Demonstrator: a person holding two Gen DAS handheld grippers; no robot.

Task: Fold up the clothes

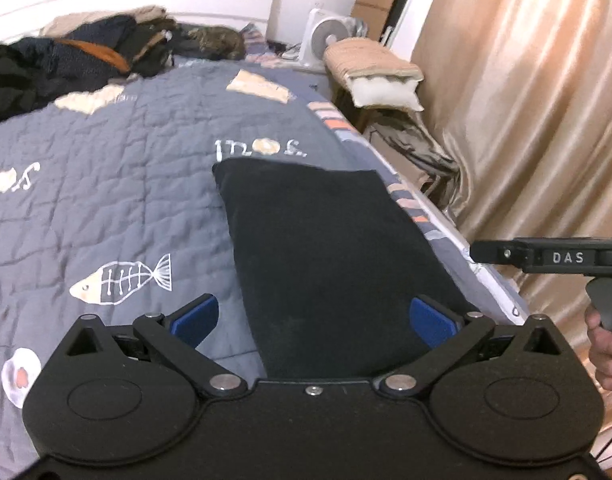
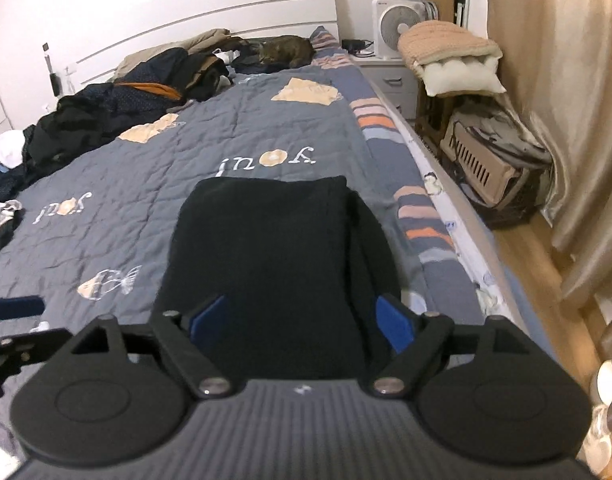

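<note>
Both wrist cams look fwd along own fingers, tilted down over the bed [image 1: 105,184] toward the headboard [image 2: 209,16]. Left cam sits left of the folded black garment [image 1: 326,264] — right cam looks straight down its length. Shared: garment, quilt, clothes pile [image 2: 117,108], fan [image 1: 326,36] — all close.

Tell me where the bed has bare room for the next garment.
Free: the quilt between the folded black garment and the heap of clothes. Crowded: the headboard end, with that heap and a cat; the garment fills the near right edge.
</note>
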